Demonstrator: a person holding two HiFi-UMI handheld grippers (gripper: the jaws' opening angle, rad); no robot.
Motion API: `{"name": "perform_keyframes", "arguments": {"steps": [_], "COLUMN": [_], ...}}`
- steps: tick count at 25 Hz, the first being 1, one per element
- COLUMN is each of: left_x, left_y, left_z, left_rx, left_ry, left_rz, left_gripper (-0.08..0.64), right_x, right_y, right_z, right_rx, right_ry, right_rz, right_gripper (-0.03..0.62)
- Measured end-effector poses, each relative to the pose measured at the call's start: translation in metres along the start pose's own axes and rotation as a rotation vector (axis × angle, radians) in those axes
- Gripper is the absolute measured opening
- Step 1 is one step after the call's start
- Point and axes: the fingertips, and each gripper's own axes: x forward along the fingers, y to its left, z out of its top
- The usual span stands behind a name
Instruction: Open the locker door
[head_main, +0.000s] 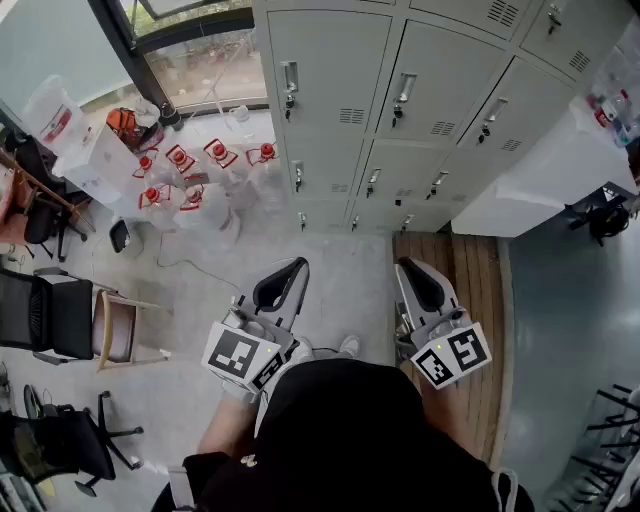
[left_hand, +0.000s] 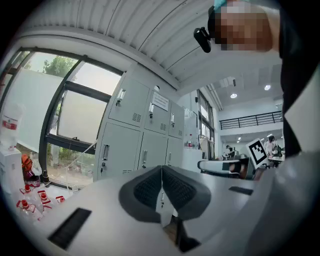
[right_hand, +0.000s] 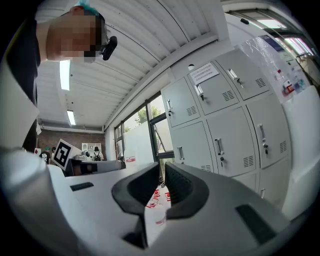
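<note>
At the far left of the head view I see a black chair (head_main: 45, 315) on the pale floor, and further up a group of clear bottles with red caps (head_main: 200, 175) standing below the window (head_main: 200, 60), just beside the left end of the lockers (head_main: 330, 60). Next comes the left gripper (head_main: 292, 270), held low over the floor and pointing toward the lockers, well apart from them. In the left gripper view (left_hand: 161, 172) its two dark pads are pressed together at the tips, clenched with nothing between them, and the grey lockers (left_hand: 130, 135) stand beyond them with the window at their left. The right gripper (head_main: 408, 266) is held near the left one, also pointing at the lockers and not touching them. In the right gripper view (right_hand: 162, 172) its pads stand a little apart with only a narrow gap, so it is released and holds nothing; through the gap I can see some of the red-capped bottles on the floor. The lockers (right_hand: 225, 120) fill the right part of that view. Every locker door that I can see is shut, each with its handle at one edge, and I cannot tell which door is the one meant. Under the right gripper a strip of wooden floor (head_main: 470, 290) runs up to the lockers, and to the right a white cabinet (head_main: 540, 180) stands against them.
</note>
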Motion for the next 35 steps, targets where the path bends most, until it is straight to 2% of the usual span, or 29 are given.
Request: {"name": "perform_keyframes", "arguments": {"steps": [12, 18, 21, 26, 35], "left_x": [0.027, 0.029, 0.029, 0.037, 0.068], "left_y": [-0.051, -0.051, -0.042, -0.012, 0.068], "left_z": [-0.013, -0.034, -0.040, -0.040, -0.033], "left_rx": [0.009, 0.006, -0.015, -0.032, -0.049], "left_ry": [0.018, 0.063, 0.070, 0.046, 0.029], "left_rz": [0.036, 0.079, 0.102, 0.132, 0.106], "left_gripper": [0.023, 0.023, 0.023, 0.023, 0.023], "right_x": [-0.042, -0.040, -0.033, -0.012, 0.066], "right_y": [-0.044, -0.060, -0.064, -0.069, -0.080], "right_z": [0.003, -0.008, -0.019, -0.024, -0.026], "right_rx": [0.037, 0.103, 0.141, 0.149, 0.129], "right_ry": [-0.037, -0.061, -0.038, -0.034, -0.005], "right_rz": [0.035, 0.075, 0.080, 0.083, 0.035], "right_gripper": [0.052, 0.054, 0.054, 0.054, 0.054]}}
